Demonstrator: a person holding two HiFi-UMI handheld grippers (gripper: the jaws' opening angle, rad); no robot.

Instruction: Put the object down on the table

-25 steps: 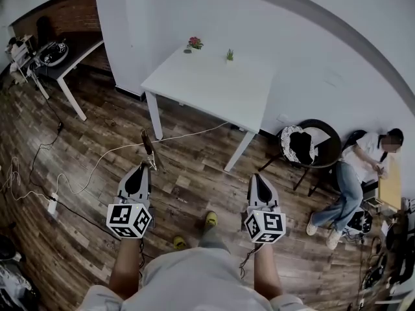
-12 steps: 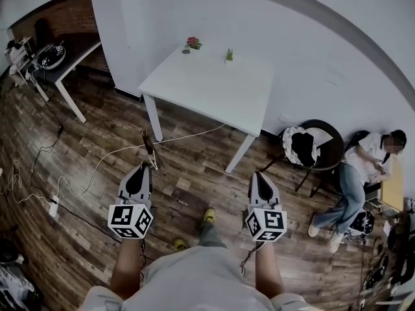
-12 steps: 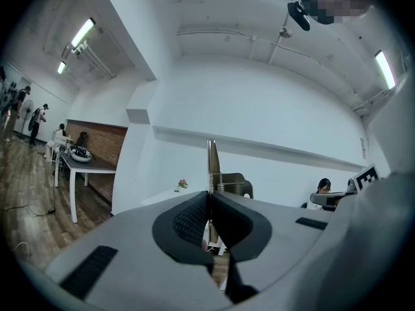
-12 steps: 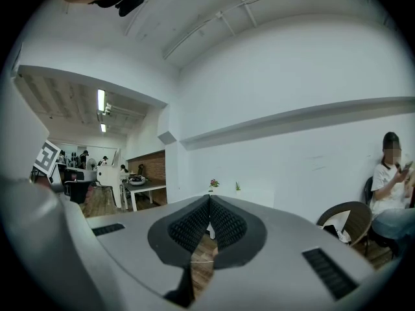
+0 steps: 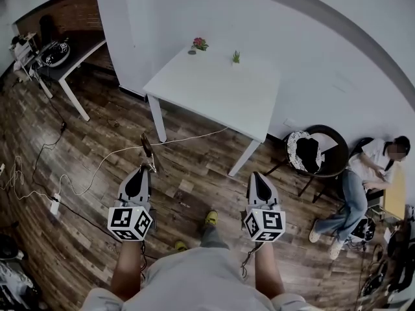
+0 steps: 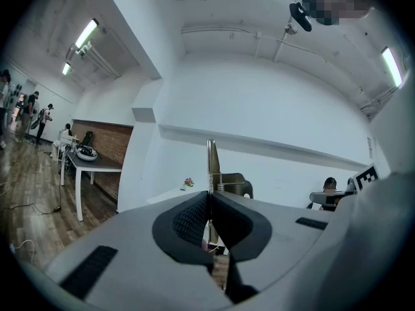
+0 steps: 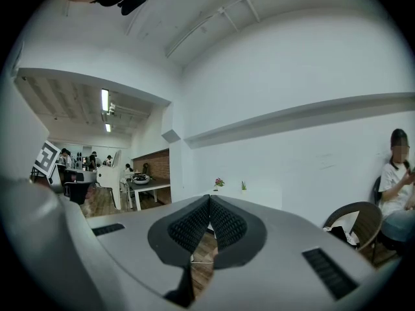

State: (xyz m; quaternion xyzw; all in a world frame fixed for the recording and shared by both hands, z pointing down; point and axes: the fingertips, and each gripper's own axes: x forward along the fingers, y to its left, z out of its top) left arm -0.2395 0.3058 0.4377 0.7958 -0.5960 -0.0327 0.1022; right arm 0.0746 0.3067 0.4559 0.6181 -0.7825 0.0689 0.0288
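The thin metal object [image 5: 147, 146] stands upright above the floor, clamped at its lower end by the left hand-held gripper [image 5: 148, 168], well apart from the white desk [image 5: 214, 89]. Carry it over a bare part of the desk, lower it until it touches, then release. The right hand-held gripper [image 5: 257, 175], jaws together on nothing, is not needed.

— Where's the table [image 5: 214, 89]?
— Twelve o'clock. Flower pot [image 5: 199, 43] and small plant [image 5: 236, 57] on its far edge. Chair [image 5: 314, 151] at two, desk [image 5: 65, 60] at ten.
— And the tool [image 5: 147, 146]?
— Between the left gripper's [image 5: 147, 168] jaws, at eleven.
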